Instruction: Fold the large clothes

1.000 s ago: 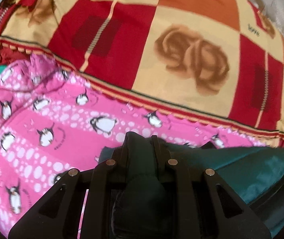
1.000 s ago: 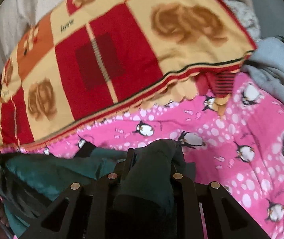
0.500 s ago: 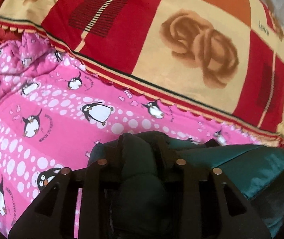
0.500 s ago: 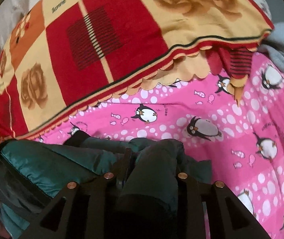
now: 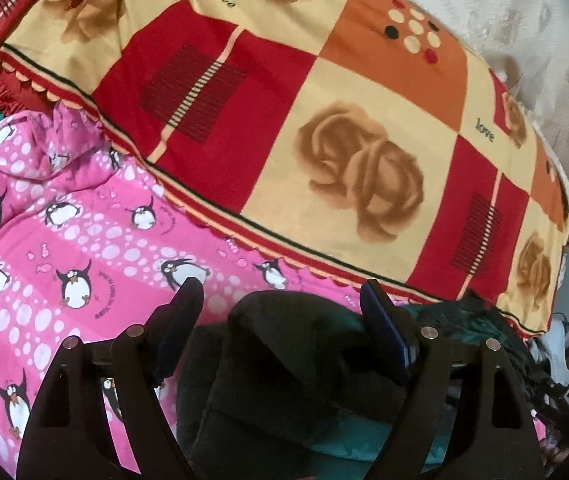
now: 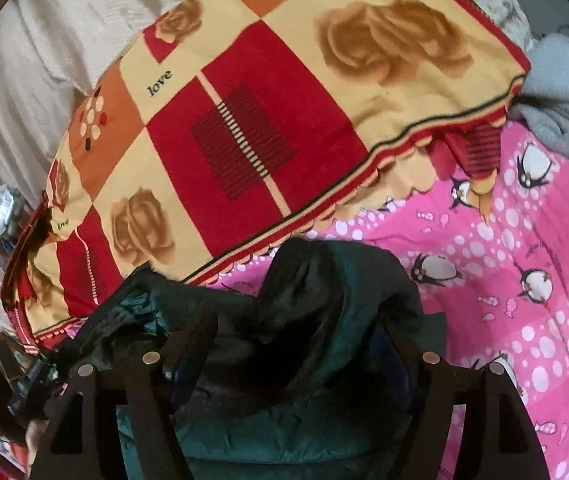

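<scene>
A dark green padded garment point(image 5: 284, 360) lies bunched on the pink penguin bedsheet point(image 5: 64, 240). My left gripper point(image 5: 280, 296) is open, its jaws spread wide on either side of a dark fold of the garment, which lies loose between them. In the right wrist view the same garment point(image 6: 324, 320) is heaped between the spread jaws of my right gripper point(image 6: 304, 332), which is open too. The right fingertips are partly hidden by the cloth.
A red, cream and orange rose-patterned blanket point(image 5: 324, 120) lies just beyond the garment; it also shows in the right wrist view point(image 6: 264, 120). A grey cloth point(image 6: 564, 92) lies at the far right. A white textured cover point(image 6: 44, 60) is behind.
Both grippers were shut on folds of the green garment; now both have opened and let the cloth go. The garment has settled onto the sheet.
</scene>
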